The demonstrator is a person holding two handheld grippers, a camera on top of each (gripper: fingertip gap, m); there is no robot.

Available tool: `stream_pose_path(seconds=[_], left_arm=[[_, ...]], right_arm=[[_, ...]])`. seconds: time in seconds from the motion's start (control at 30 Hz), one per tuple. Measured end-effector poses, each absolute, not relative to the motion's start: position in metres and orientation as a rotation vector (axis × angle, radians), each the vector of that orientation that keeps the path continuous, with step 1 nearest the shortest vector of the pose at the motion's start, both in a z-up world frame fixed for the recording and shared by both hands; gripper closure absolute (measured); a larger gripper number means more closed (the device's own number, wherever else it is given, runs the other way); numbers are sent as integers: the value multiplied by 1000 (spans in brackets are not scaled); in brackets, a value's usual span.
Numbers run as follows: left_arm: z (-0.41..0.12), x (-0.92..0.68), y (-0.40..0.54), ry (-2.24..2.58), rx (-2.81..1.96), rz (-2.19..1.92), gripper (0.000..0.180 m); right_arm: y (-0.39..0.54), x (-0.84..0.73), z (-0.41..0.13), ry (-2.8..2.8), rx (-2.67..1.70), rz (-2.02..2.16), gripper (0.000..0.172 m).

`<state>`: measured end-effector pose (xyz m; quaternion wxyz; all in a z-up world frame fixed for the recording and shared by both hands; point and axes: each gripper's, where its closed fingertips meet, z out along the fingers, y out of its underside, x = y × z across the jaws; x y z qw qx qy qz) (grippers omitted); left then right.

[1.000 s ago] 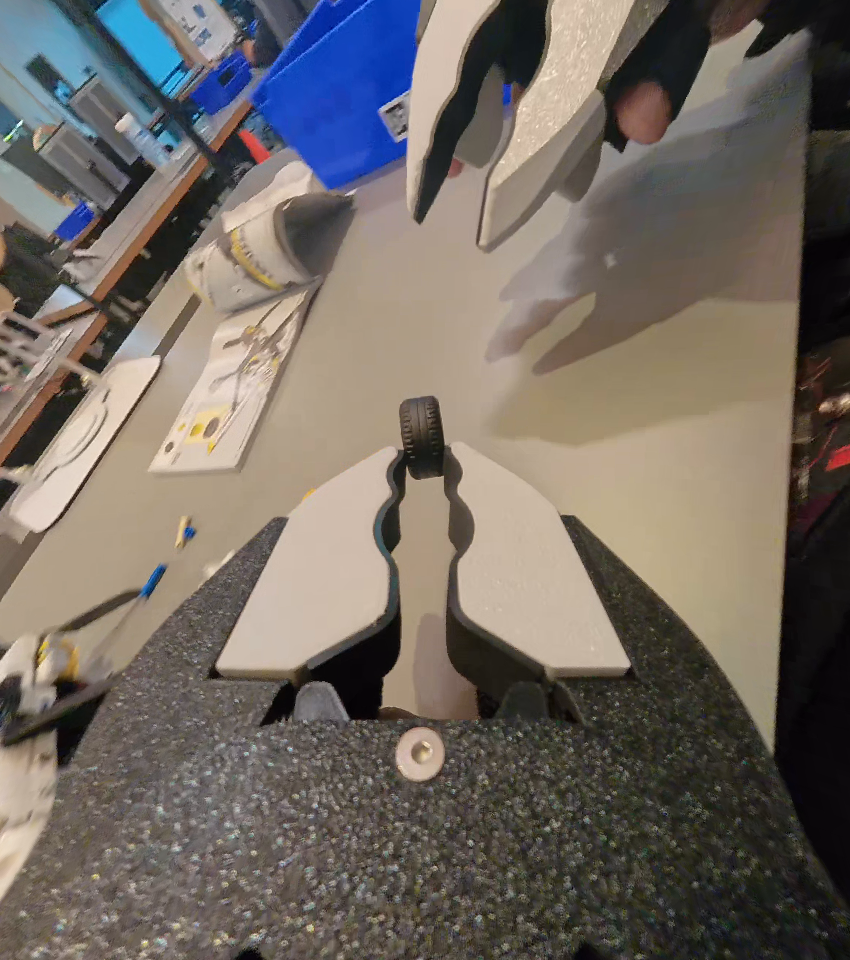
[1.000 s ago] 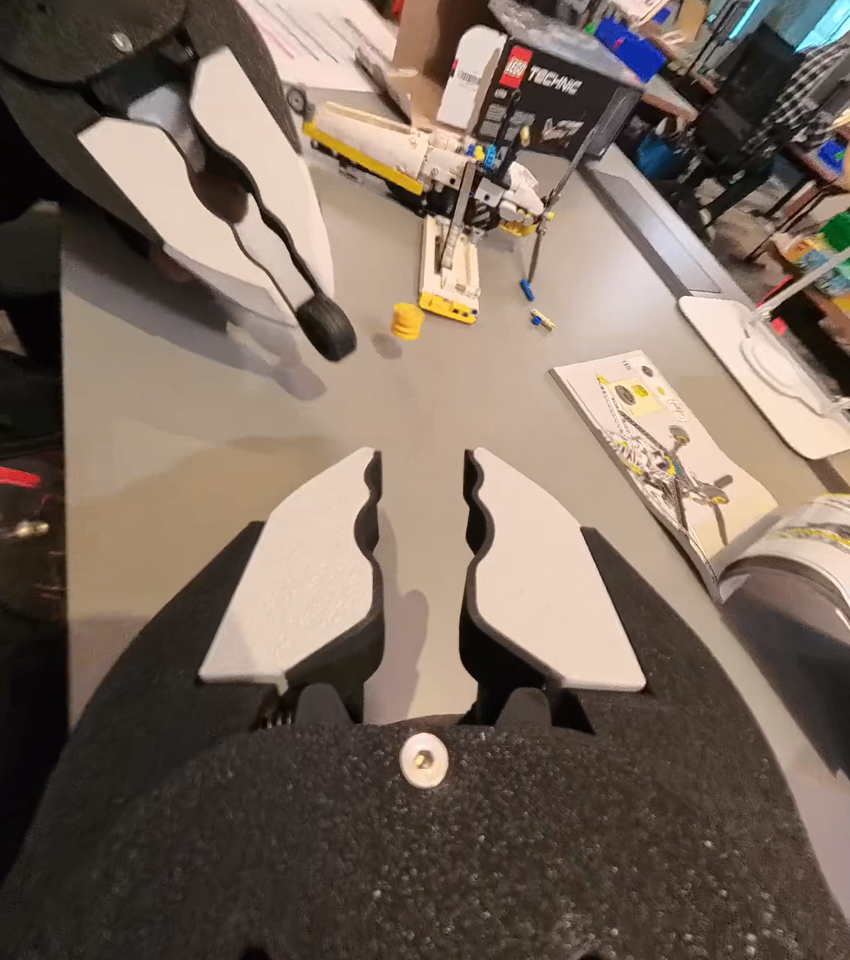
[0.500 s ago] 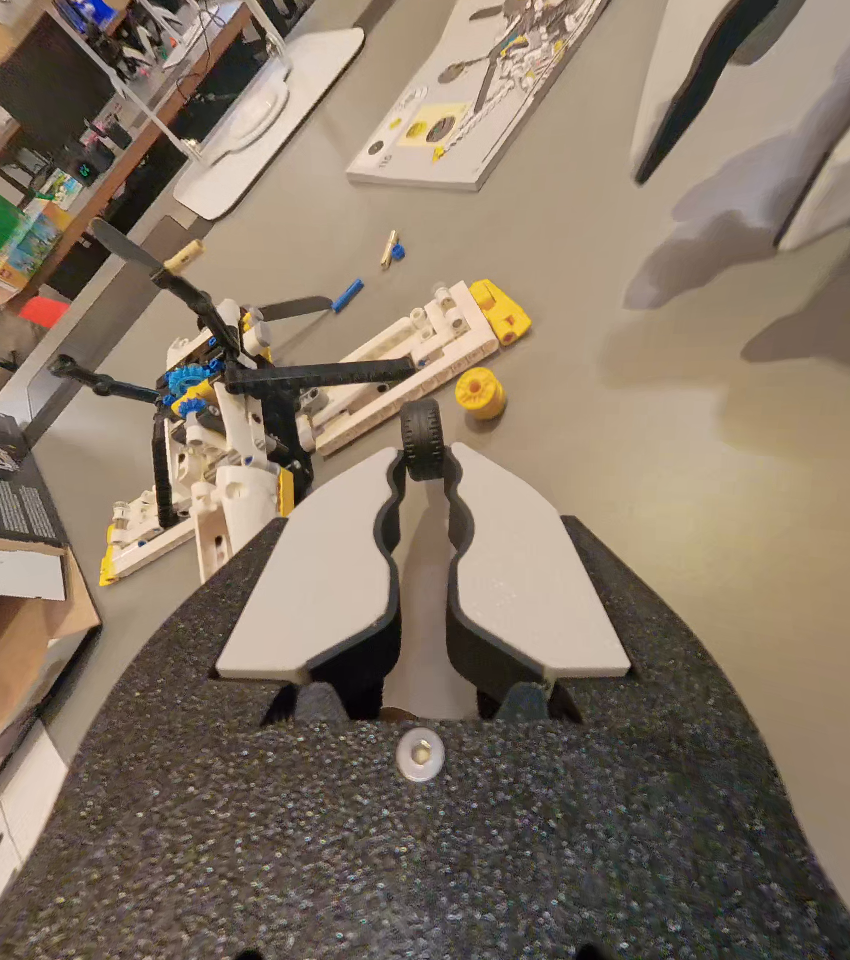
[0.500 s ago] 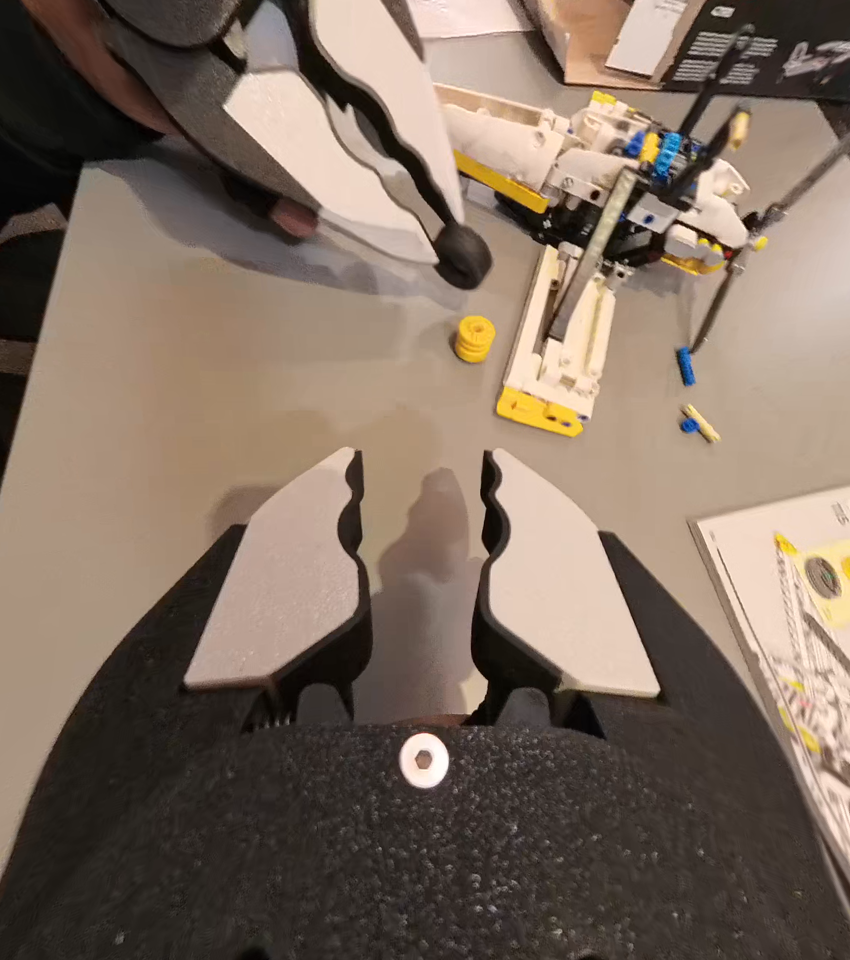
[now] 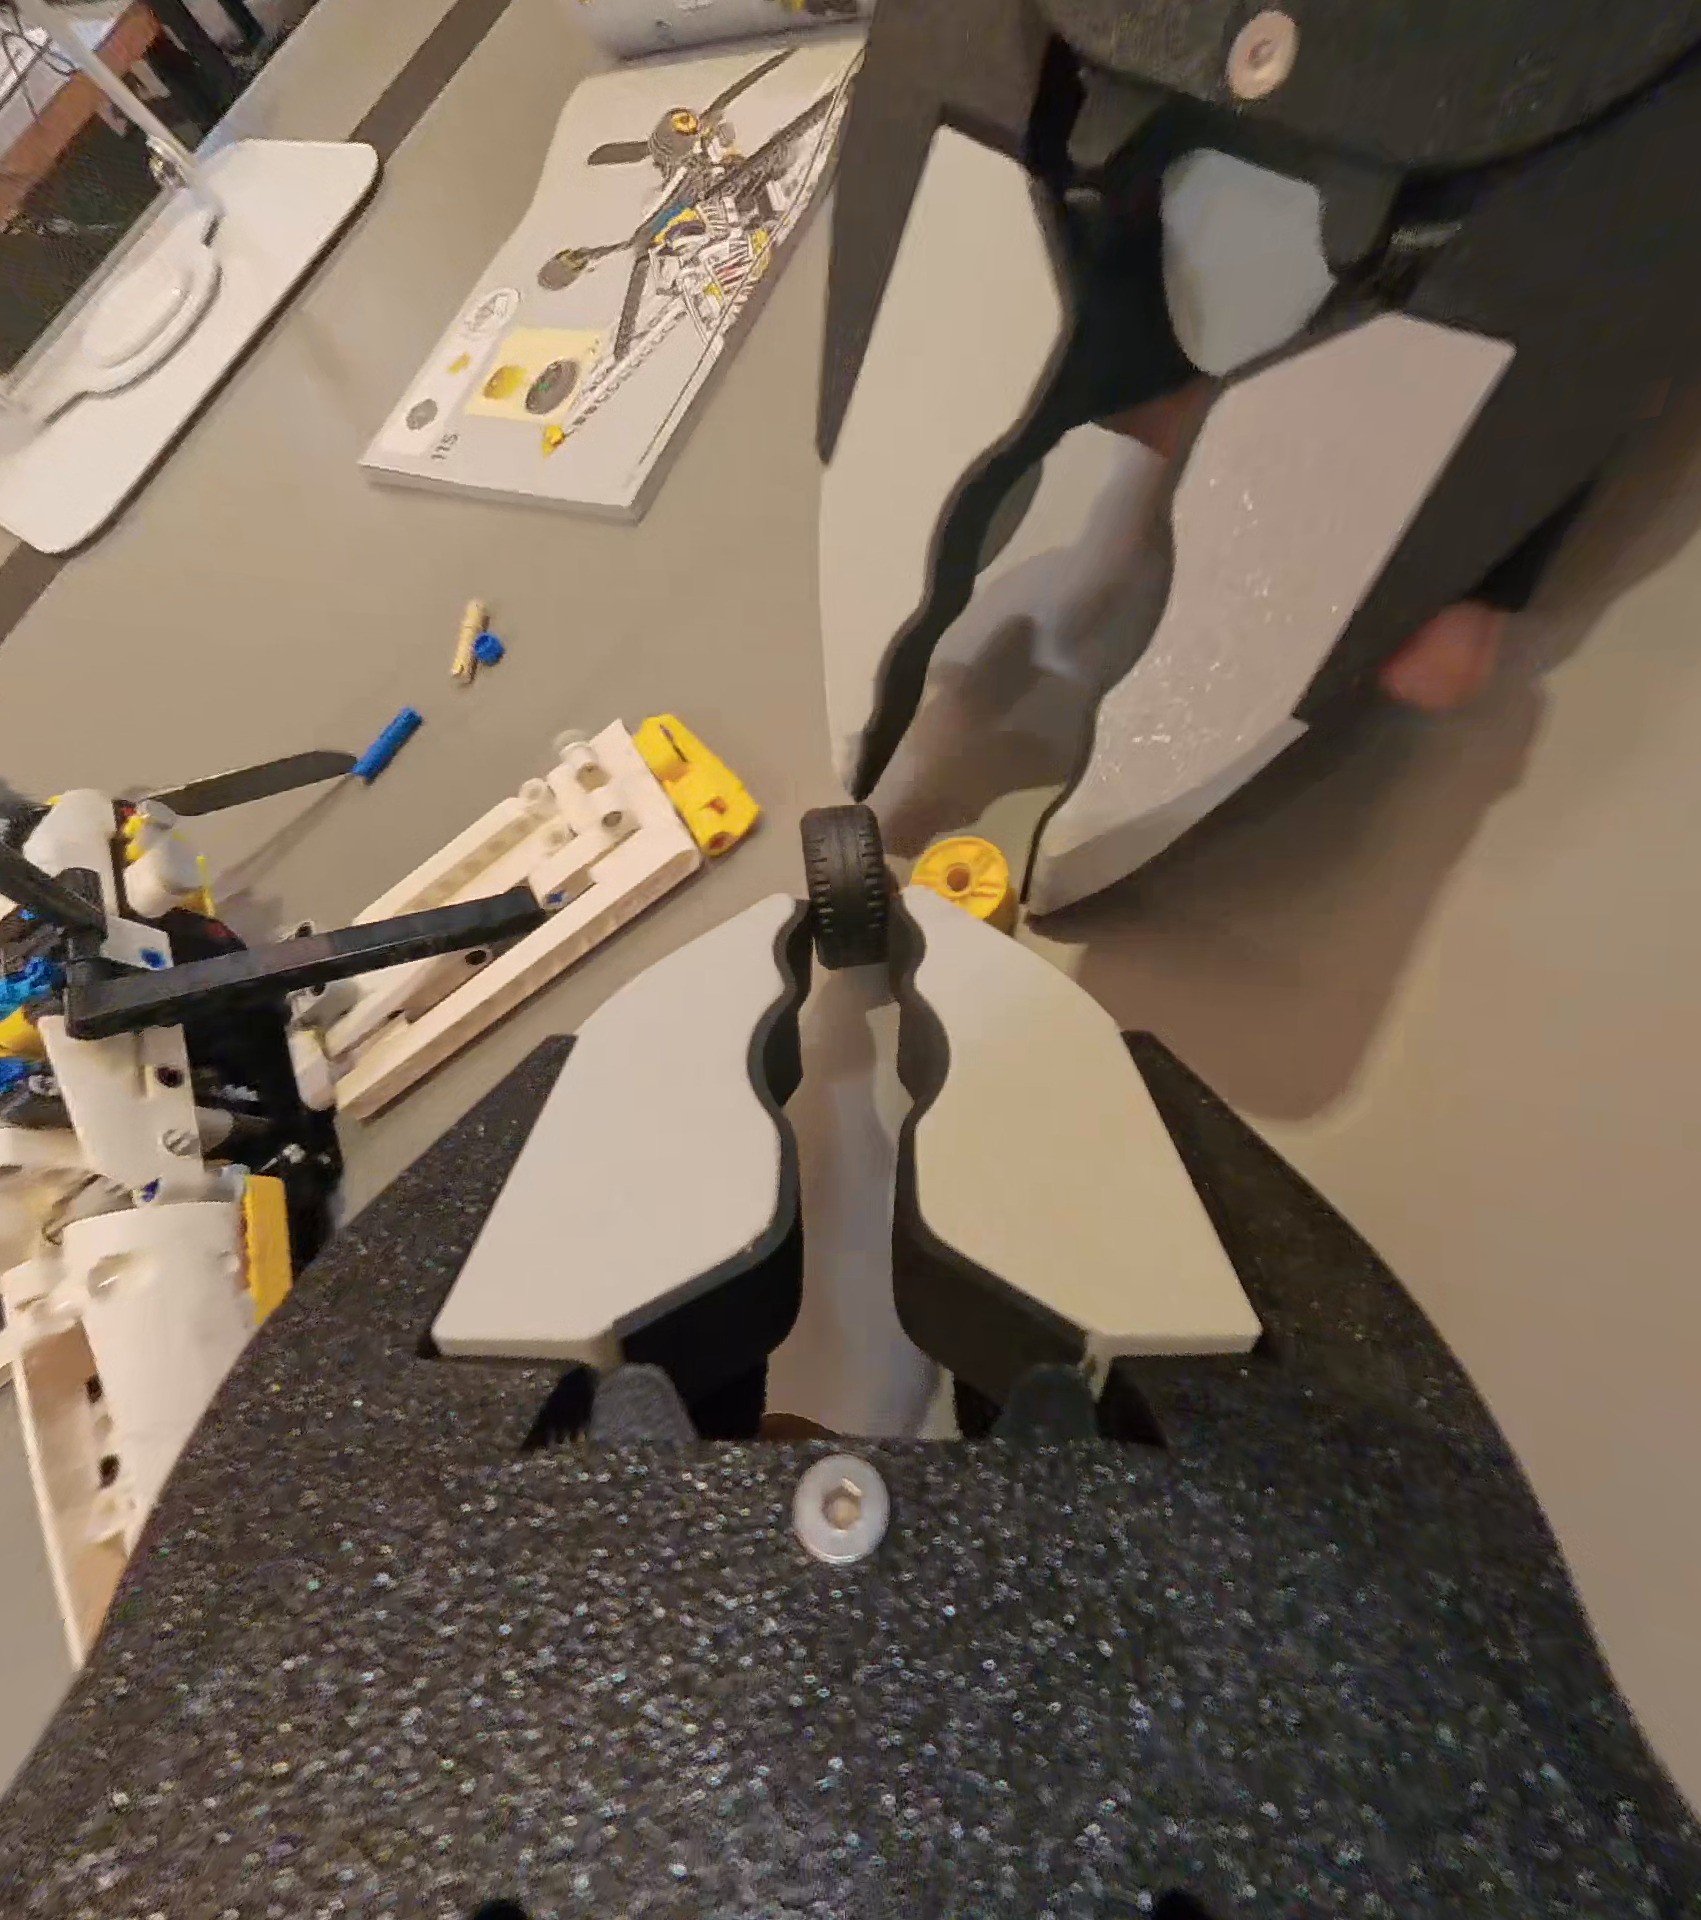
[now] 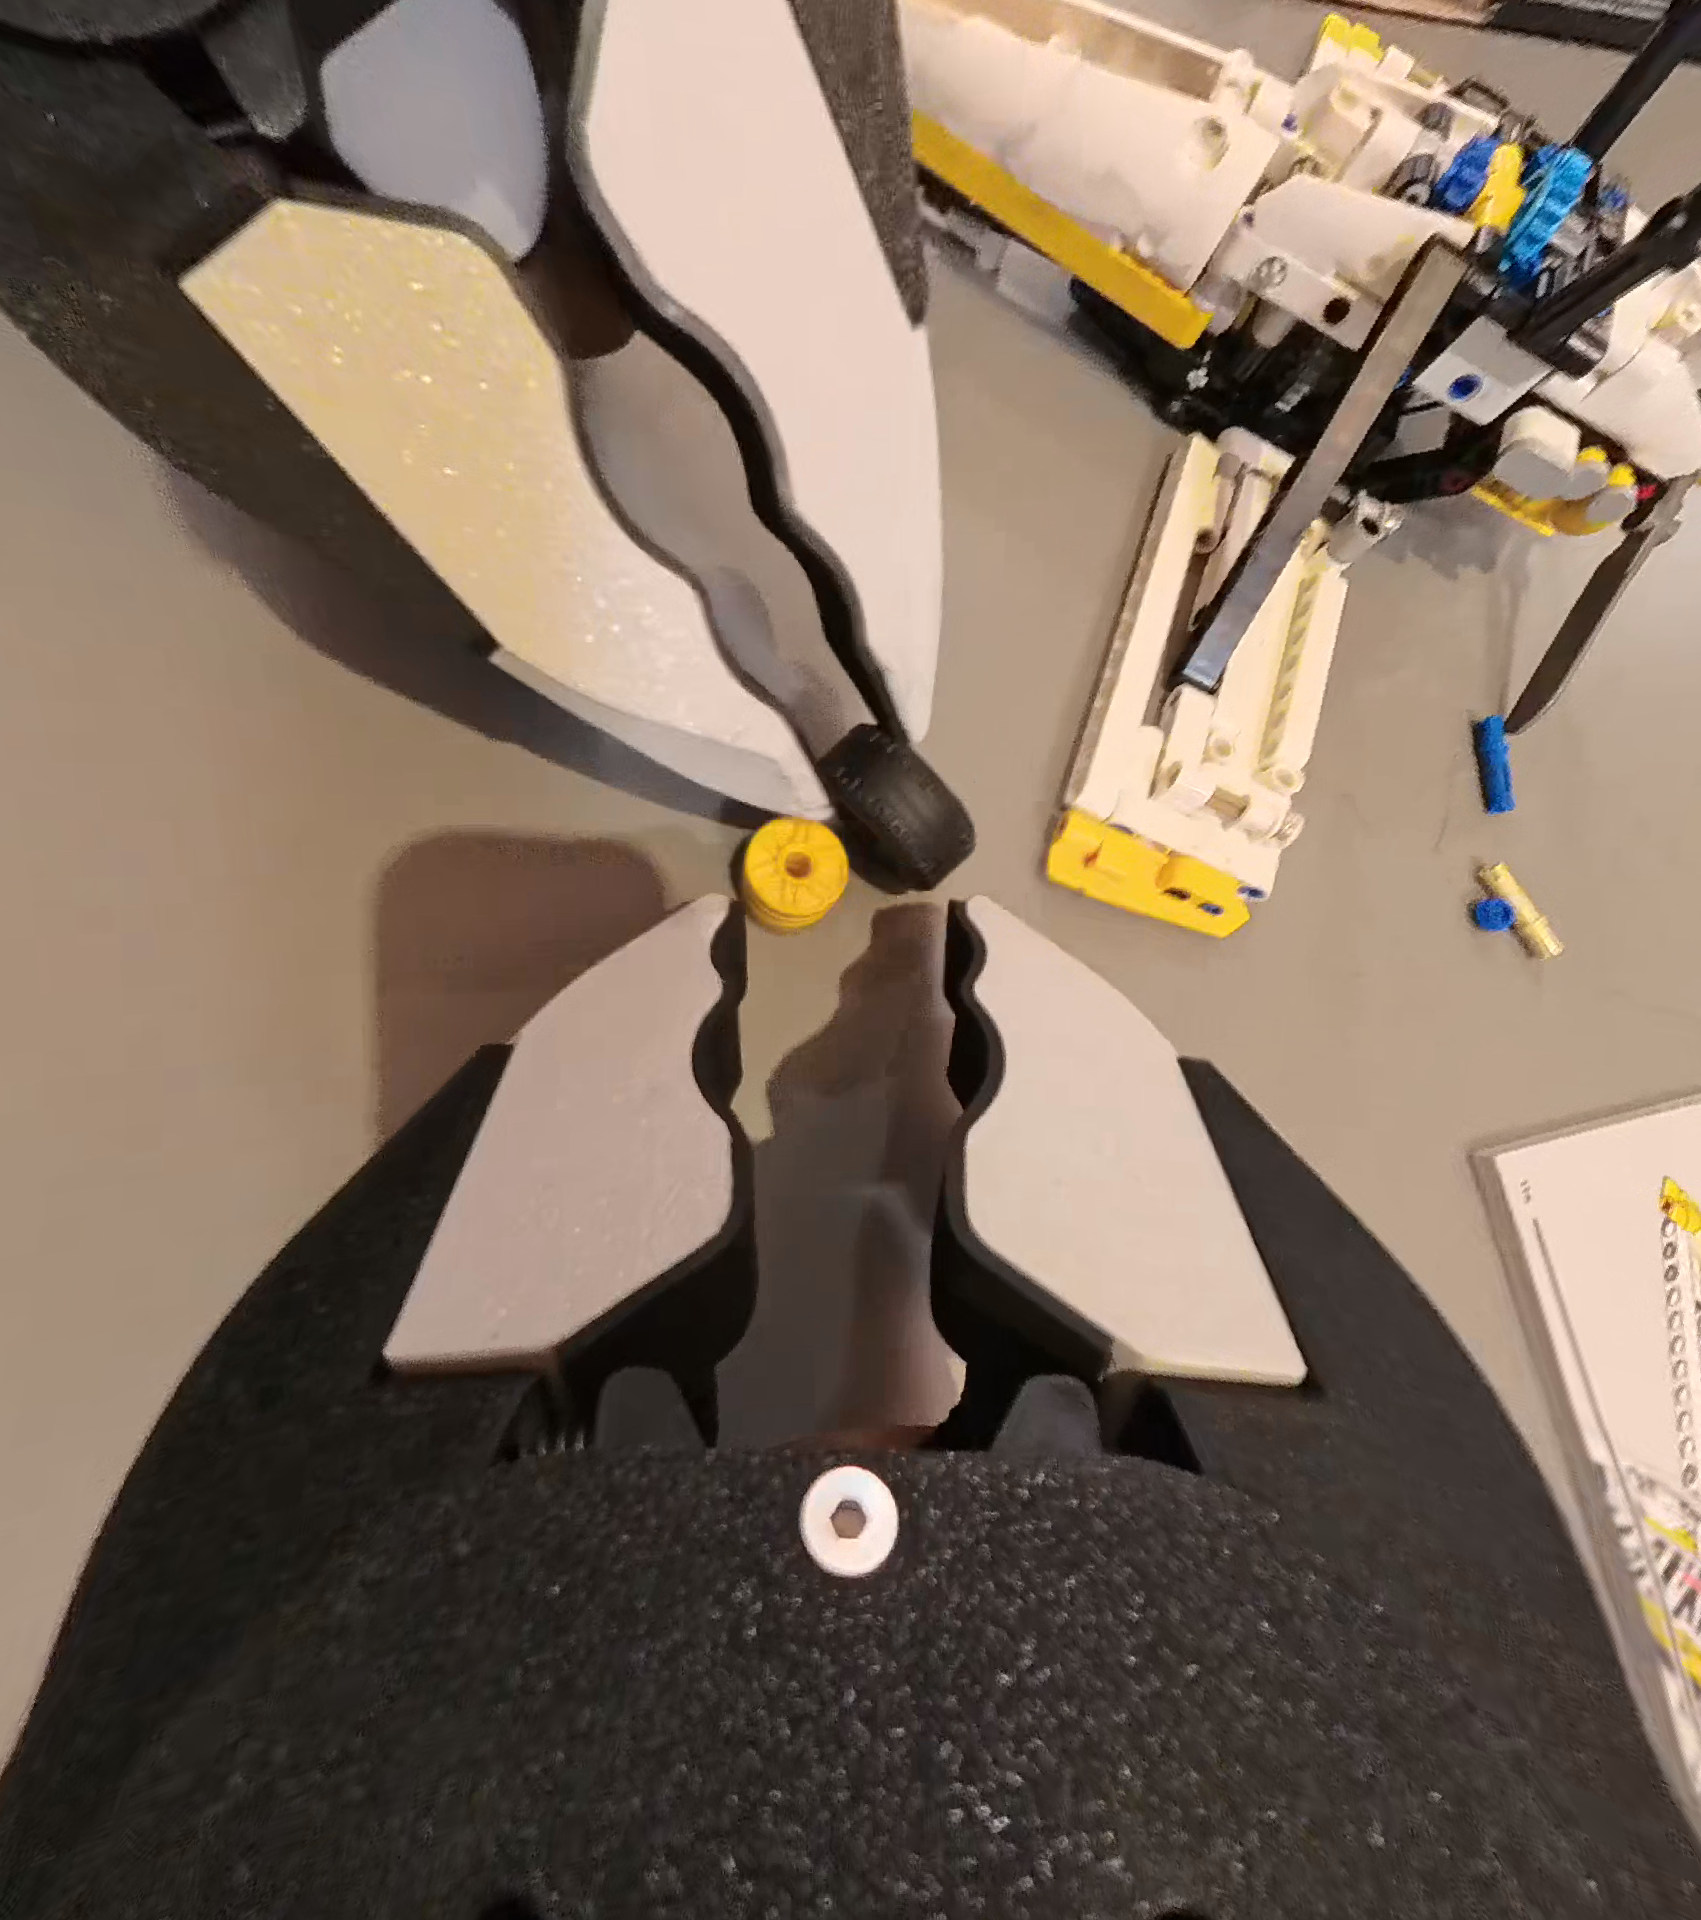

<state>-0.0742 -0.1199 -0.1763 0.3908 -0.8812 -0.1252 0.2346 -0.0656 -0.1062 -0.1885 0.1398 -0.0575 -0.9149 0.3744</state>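
my left hand-held gripper (image 5: 848, 914) clamps a small black rubber tyre (image 5: 846, 883); my right hand-held gripper (image 6: 841, 914) gapes, seemingly just near a yellow plastic wheel hub (image 6: 792, 868) on the grey surface (image 6: 202, 935).

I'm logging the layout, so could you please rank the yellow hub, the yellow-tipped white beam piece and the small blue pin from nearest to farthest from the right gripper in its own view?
1. Yellow hub, just ahead-left of the right gripper.
2. Yellow-tipped white beam piece, ahead-right.
3. Small blue pin, far right.

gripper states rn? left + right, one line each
Left gripper: closed on a small black tyre, pinched at the fingertips.
Right gripper: open, holding nothing; a yellow wheel hub sits just ahead of its left fingertip.
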Motion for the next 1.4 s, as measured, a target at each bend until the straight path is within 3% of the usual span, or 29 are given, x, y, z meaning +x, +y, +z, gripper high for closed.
stream_pose_path(seconds=[0.27, 0.33, 0.5, 0.73, 0.9, 1.07, 1.4], left_arm=[[-168, -74, -129, -442, -2158, 605, 166], [-169, -70, -128, -429, -2152, 596, 166], [-168, -63, -122, -365, -2142, 604, 166], [-157, -50, -93, -277, -2088, 480, 166], [-125, -32, -33, -92, -2054, 418, 166], [-81, -19, 42, 139, -2008, 421, 166], [-8, -49, 216, 265, -1891, 234, 166]], right_arm=[[-109, -43, -190, -2669, -156, 1085, 137], [-110, -41, -192, -2697, -166, 1083, 153], [-81, -41, -185, -2634, -227, 1043, 153], [66, -50, -101, -2277, -616, 1069, 153], [214, -52, -42, -1981, -854, 859, 153], [323, -55, -54, -1888, -1083, 699, 153], [372, -65, -76, -1812, -1250, 834, 142]])
